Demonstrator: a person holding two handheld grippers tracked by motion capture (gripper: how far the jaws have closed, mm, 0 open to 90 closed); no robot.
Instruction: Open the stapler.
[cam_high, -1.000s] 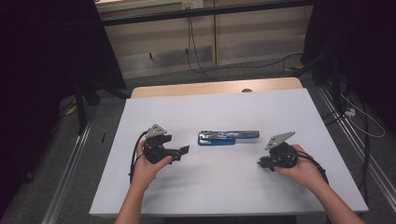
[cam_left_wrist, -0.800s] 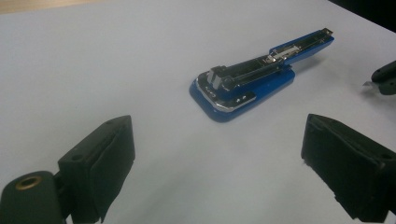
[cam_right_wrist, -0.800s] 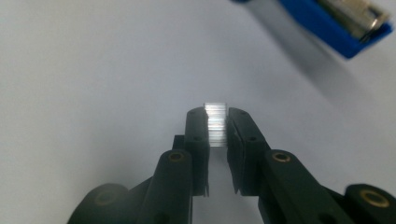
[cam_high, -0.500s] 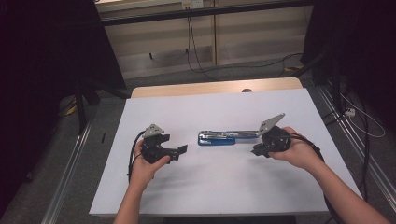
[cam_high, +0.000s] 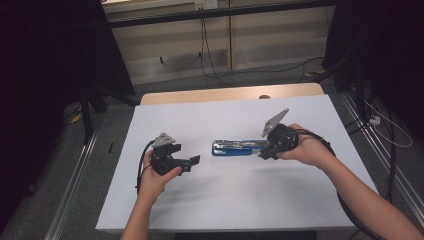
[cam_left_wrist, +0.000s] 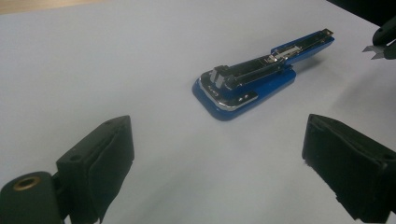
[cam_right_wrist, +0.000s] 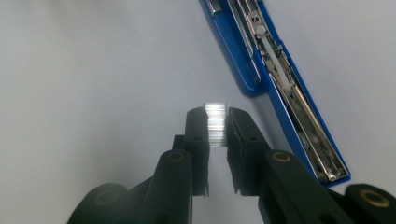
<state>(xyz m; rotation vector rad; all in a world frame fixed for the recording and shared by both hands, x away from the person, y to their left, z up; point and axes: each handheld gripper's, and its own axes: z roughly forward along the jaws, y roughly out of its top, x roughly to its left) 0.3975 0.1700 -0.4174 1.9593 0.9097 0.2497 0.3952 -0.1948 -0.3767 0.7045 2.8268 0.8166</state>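
A blue stapler (cam_high: 237, 148) lies opened flat in the middle of the white table, its metal staple channel (cam_right_wrist: 289, 93) facing up. My right gripper (cam_right_wrist: 217, 122) is shut on a shiny strip of staples (cam_right_wrist: 215, 123) and hovers just beside the channel's end; from the high view my right gripper (cam_high: 264, 153) sits at the stapler's right end. My left gripper (cam_high: 195, 161) rests to the stapler's left, and its black fingers (cam_left_wrist: 100, 156) stand wide open with nothing between them. The stapler (cam_left_wrist: 252, 79) lies ahead of them.
The white table (cam_high: 225, 200) has bare room in front of the stapler and on both sides. A wooden strip (cam_high: 230, 94) runs along its far edge. Cables (cam_high: 210, 55) lie on the floor beyond, and metal rails (cam_high: 75, 175) flank the table.
My right gripper has moved left and upward from the table's right side to the stapler's right end. The left gripper has stayed in place.
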